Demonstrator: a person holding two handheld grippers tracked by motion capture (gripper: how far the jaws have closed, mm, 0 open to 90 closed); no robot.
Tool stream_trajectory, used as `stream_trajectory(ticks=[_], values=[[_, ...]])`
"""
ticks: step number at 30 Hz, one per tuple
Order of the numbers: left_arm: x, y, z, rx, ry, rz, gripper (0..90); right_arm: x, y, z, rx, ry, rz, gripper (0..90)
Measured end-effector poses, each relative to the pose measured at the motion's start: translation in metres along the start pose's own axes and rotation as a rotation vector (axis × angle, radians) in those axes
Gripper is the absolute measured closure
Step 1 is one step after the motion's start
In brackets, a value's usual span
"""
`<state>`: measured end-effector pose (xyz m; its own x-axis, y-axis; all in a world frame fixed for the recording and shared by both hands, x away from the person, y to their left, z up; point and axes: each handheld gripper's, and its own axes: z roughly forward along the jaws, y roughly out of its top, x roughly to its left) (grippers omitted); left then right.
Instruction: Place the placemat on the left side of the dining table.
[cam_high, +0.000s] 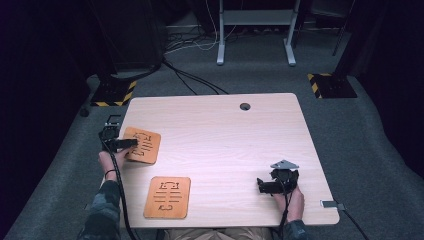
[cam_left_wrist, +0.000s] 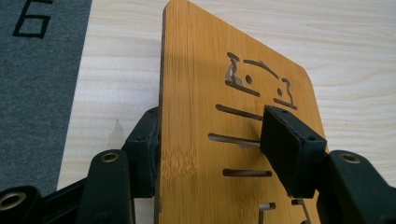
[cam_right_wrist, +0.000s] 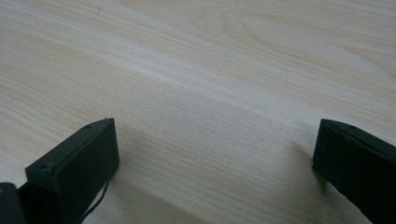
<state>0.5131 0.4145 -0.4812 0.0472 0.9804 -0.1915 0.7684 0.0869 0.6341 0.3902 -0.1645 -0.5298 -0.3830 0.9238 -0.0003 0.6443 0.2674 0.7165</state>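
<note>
A bamboo board (cam_left_wrist: 205, 135) with cut-out slots sits clamped on edge in the left gripper (cam_high: 118, 143), one jaw on each face. In the high view this board (cam_high: 144, 145) lies at the bench's left edge, near the front. The left gripper view shows what the high view cannot: the board tilted up off the pale bench (cam_left_wrist: 355, 51), with grey carpet (cam_left_wrist: 37, 93) beyond the edge. A second, matching board (cam_high: 168, 197) lies flat near the front edge, apart from the first. The left hand (cam_high: 111, 161) reaches forward along the bench's left side. The right gripper (cam_high: 270, 186) hovers low at the front right, its jaws spread wide over bare wood (cam_right_wrist: 210, 93), holding nothing; the right hand (cam_high: 291, 201) is behind it.
</note>
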Motion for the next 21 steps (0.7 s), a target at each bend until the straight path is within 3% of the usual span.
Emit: stream_trajectory(ticks=[11, 19, 21], values=[[0.0008, -0.0005, 0.0048, 0.007, -0.009, -0.020, 40.9, 0.0001, 0.0000, 0.0000, 0.000, 0.000, 0.001, 0.0], [0.0013, -0.0012, 0.0082, 0.022, -0.012, -0.008, 39.1, 0.0001, 0.0000, 0.0001, 0.000, 0.000, 0.001, 0.0], [0.0000, -0.0020, 0.0091, 0.022, -0.007, -0.028, 38.8, 0.0000, 0.0000, 0.0001, 0.000, 0.000, 0.001, 0.0]])
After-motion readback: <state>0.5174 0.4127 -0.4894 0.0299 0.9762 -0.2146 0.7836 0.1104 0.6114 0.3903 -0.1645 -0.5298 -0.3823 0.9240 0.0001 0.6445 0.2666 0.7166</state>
